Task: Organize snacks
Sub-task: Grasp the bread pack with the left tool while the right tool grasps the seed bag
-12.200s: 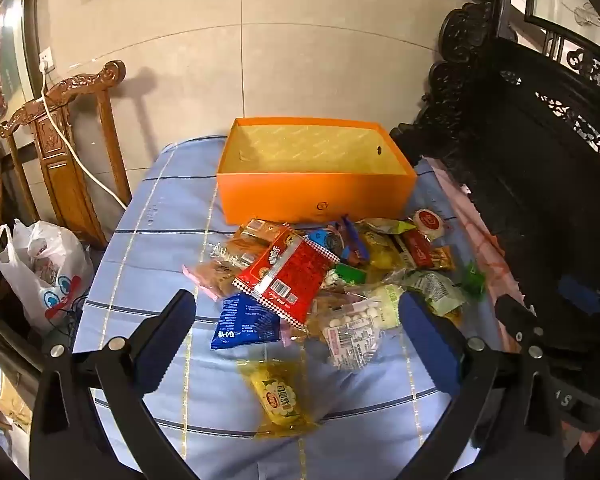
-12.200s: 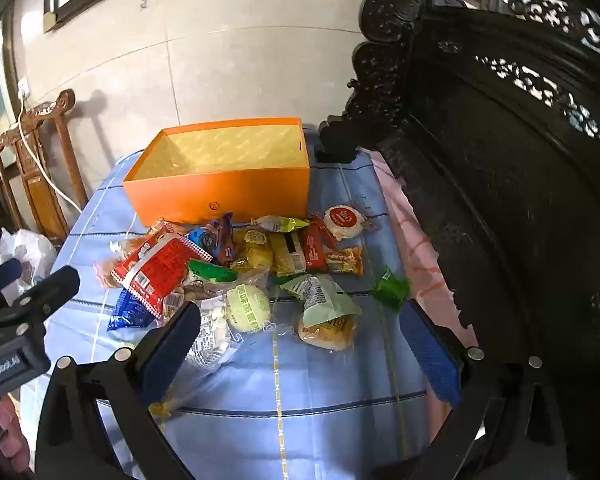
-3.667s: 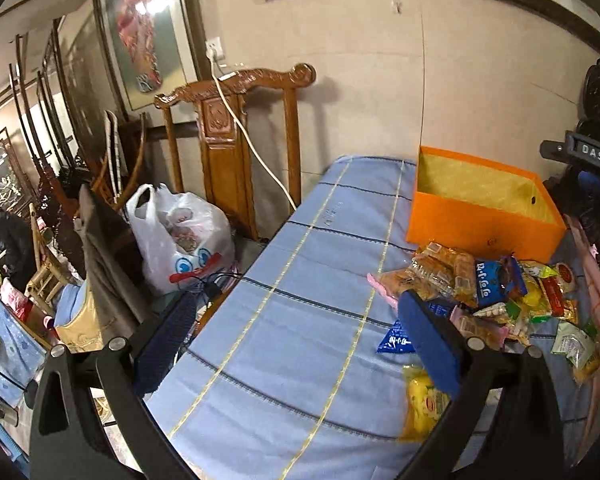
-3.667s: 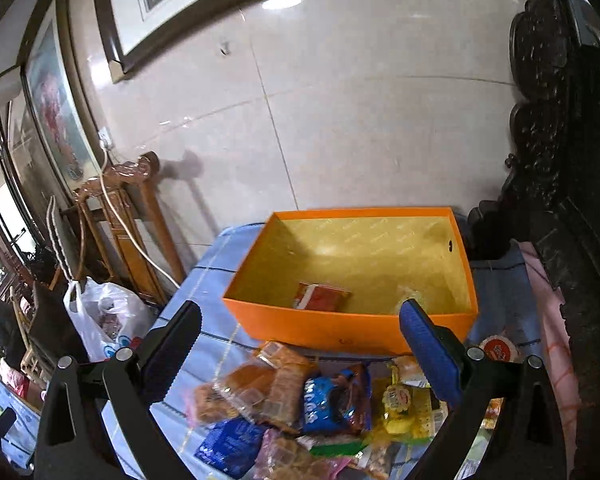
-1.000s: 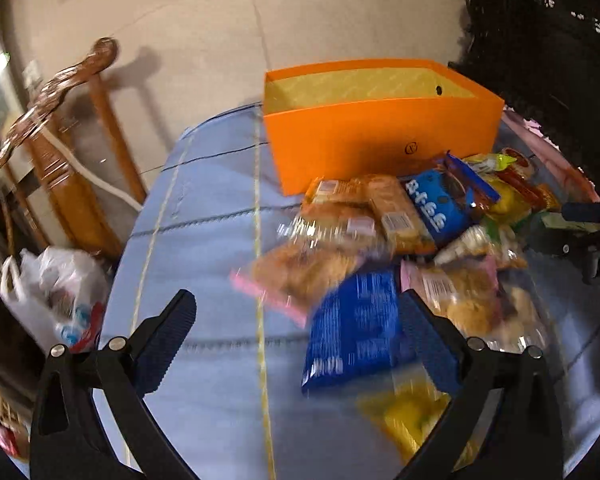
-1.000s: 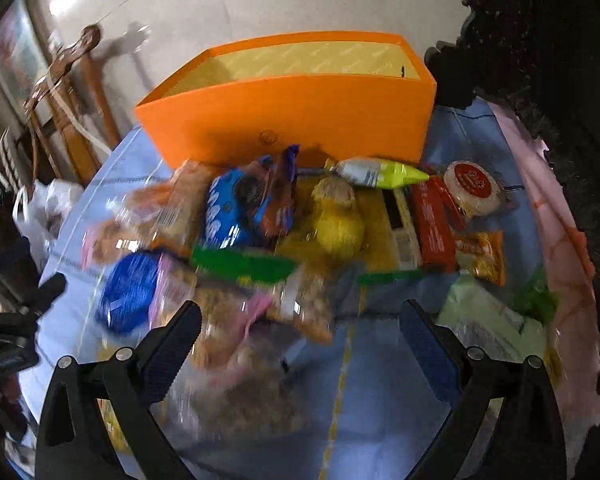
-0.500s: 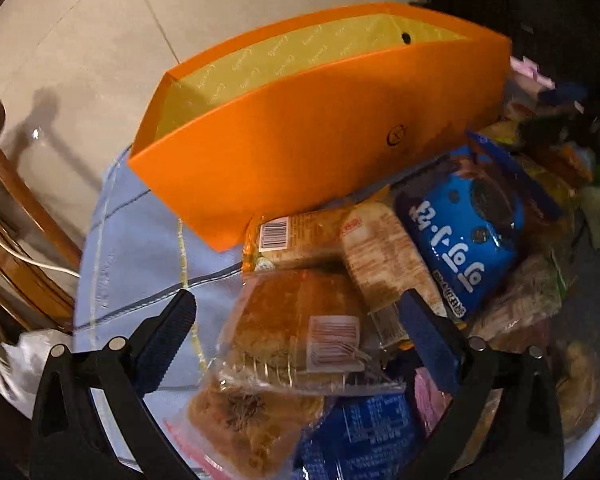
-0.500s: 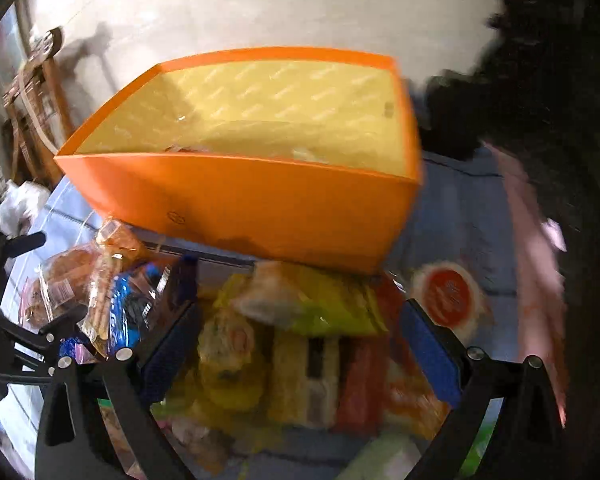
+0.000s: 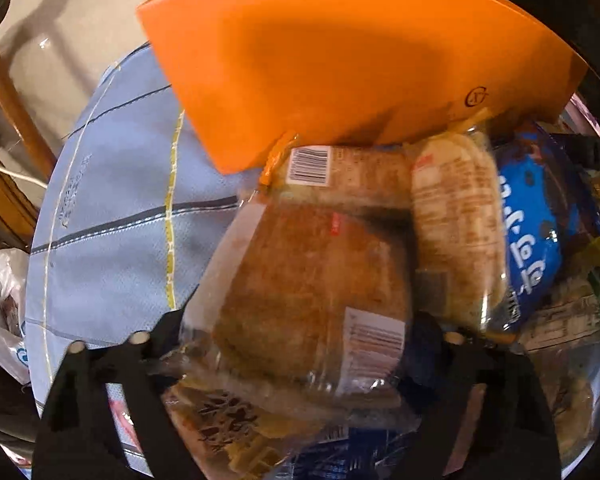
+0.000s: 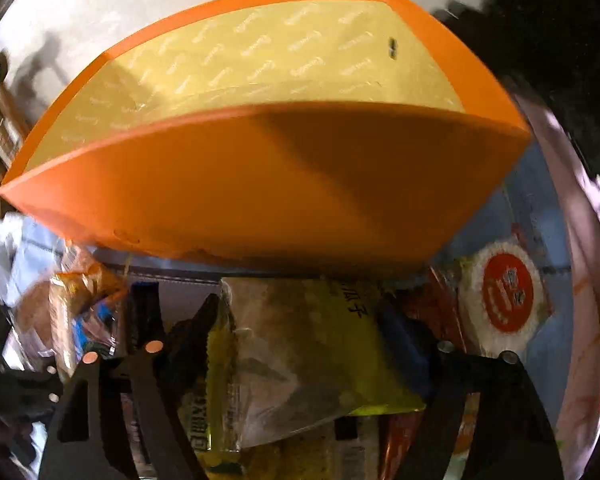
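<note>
An orange box (image 9: 340, 52) with a yellow lining (image 10: 260, 56) stands at the back of the blue cloth. My left gripper (image 9: 300, 340) is low over the snack pile, its jaws closed in on a clear-wrapped brown pastry (image 9: 308, 280). My right gripper (image 10: 304, 344) has its jaws closed in on a yellow-green snack packet (image 10: 300, 352), just in front of the box wall. Whether either packet is off the cloth I cannot tell.
A blue cookie pack (image 9: 528, 232) and more wrapped pastries (image 9: 456, 216) lie right of the left gripper. A round white-and-red snack (image 10: 504, 292) lies right of the right gripper. A wooden chair (image 9: 4, 92) and a white bag (image 9: 0, 312) stand left of the table.
Both grippers have dropped close into the pile. The left jaws have narrowed around the brown pastry, the right jaws around the yellow-green packet. The box now fills the upper views.
</note>
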`<state>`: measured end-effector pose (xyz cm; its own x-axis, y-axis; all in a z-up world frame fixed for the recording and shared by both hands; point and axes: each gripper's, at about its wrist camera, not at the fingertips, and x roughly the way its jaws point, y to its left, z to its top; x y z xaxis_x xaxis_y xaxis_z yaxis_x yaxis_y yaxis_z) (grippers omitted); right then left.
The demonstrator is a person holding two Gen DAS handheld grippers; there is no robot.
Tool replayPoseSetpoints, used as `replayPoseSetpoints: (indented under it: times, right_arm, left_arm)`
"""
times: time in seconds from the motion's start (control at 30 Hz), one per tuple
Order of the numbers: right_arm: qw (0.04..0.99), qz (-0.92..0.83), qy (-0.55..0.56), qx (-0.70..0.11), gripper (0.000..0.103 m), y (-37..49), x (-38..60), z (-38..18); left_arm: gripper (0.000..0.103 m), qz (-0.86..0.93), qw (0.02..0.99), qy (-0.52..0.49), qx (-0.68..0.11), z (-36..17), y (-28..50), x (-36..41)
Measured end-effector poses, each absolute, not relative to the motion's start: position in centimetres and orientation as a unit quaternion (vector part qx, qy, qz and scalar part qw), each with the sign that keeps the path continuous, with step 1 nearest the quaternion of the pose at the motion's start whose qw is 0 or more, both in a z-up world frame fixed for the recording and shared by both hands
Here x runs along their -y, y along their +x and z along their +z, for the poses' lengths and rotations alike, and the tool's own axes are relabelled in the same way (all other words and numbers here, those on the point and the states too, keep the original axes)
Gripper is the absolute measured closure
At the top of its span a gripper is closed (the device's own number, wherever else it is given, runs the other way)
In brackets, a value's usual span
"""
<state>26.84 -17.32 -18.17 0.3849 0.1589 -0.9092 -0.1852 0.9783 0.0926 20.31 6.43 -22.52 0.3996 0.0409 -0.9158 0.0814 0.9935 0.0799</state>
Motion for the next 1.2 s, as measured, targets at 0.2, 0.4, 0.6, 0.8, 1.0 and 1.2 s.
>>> replayPoseSetpoints:
  times: [0.2,0.4,0.6,0.8,1.0,1.2]
  right_arm:
    - [0.853,0.105,-0.049,-0.509,0.058,24.7,16.9,-15.2]
    - [0.848,0.087,-0.088,-0.516,0.044,24.2,17.4,-16.6]
    - [0.86,0.044,-0.078,-0.503,0.015,23.6,19.8,-18.5]
    - [0.864,0.033,-0.074,-0.498,0.046,21.2,19.7,-17.3]
    - [0.878,0.042,-0.029,-0.476,0.059,19.4,21.0,-14.6]
    - [0.889,0.048,-0.053,-0.453,0.071,17.8,20.4,-11.7]
  left_arm:
    - [0.031,-0.006,0.838,0.017,-0.546,-21.9,19.6,-7.8]
    - [0.034,0.002,0.836,0.005,-0.548,-21.5,17.9,-8.6]
    - [0.034,0.005,0.834,0.011,-0.551,-21.2,17.1,-8.2]
    - [0.034,0.004,0.832,0.007,-0.554,-20.8,17.5,-8.1]
    - [0.034,0.001,0.833,0.003,-0.553,-20.6,17.8,-9.3]
    - [0.034,0.0,0.836,0.001,-0.548,-20.1,17.4,-9.5]
